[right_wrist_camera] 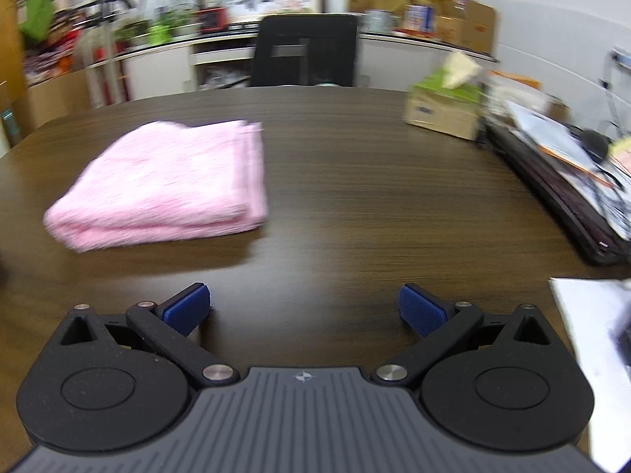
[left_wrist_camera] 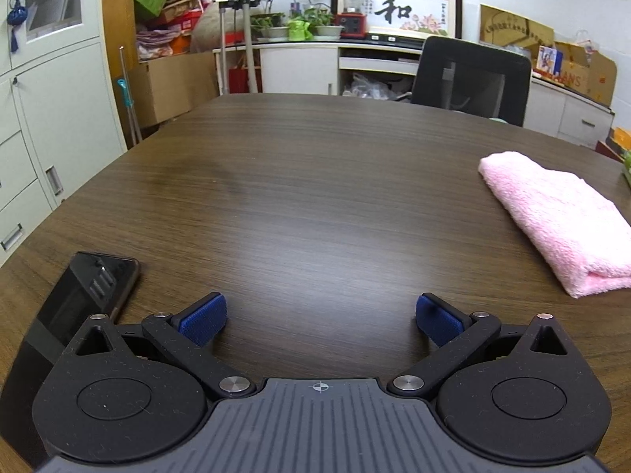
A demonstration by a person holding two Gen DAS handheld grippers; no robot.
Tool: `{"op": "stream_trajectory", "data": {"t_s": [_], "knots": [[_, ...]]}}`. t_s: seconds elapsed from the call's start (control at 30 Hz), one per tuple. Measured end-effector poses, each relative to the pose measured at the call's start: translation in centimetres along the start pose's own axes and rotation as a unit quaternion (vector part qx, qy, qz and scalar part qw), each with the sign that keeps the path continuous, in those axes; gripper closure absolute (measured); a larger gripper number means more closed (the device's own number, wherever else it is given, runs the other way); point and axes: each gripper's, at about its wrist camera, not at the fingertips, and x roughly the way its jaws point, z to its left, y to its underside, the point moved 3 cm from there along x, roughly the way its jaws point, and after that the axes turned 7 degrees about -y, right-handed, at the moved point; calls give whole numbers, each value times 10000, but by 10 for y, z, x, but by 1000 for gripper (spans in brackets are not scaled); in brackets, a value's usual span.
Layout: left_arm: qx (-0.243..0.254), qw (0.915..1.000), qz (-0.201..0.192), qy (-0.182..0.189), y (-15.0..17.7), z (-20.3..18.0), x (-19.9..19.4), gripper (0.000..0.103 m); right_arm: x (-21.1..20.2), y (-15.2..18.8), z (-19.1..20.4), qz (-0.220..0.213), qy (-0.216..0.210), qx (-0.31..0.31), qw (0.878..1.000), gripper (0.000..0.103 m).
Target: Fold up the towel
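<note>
A pink towel (left_wrist_camera: 560,220) lies folded in a thick rectangle on the dark wooden table (left_wrist_camera: 307,197), at the right edge of the left wrist view. In the right wrist view the towel (right_wrist_camera: 169,185) lies ahead and to the left, blurred by motion. My left gripper (left_wrist_camera: 320,317) is open and empty, low over bare table, well left of the towel. My right gripper (right_wrist_camera: 303,309) is open and empty, nearer than the towel and to its right.
A black phone (left_wrist_camera: 84,295) lies by my left gripper's left finger. A black office chair (left_wrist_camera: 471,79) stands at the far edge. A tissue box (right_wrist_camera: 445,106), a dark laptop bag with papers (right_wrist_camera: 560,181) and a white sheet (right_wrist_camera: 591,335) sit at the right.
</note>
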Motion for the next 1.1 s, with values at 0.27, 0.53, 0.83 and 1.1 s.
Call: {"op": "stream_trajectory", "data": {"t_s": [0.27, 0.53, 0.83, 1.1], "knots": [[-47, 10000, 5, -53, -1, 11, 3, 0, 2, -6, -53, -29, 553, 309, 9980, 0], [-59, 10000, -3, -60, -2, 18, 4, 0, 1, 0, -94, -50, 446, 367, 9983, 0], [-32, 10000, -11, -20, -3, 23, 6, 0, 1, 2, -97, -21, 298, 241, 9993, 0], [-25, 10000, -6, -26, -3, 22, 6, 0, -2, 2, -95, -20, 305, 233, 9993, 0]]}}
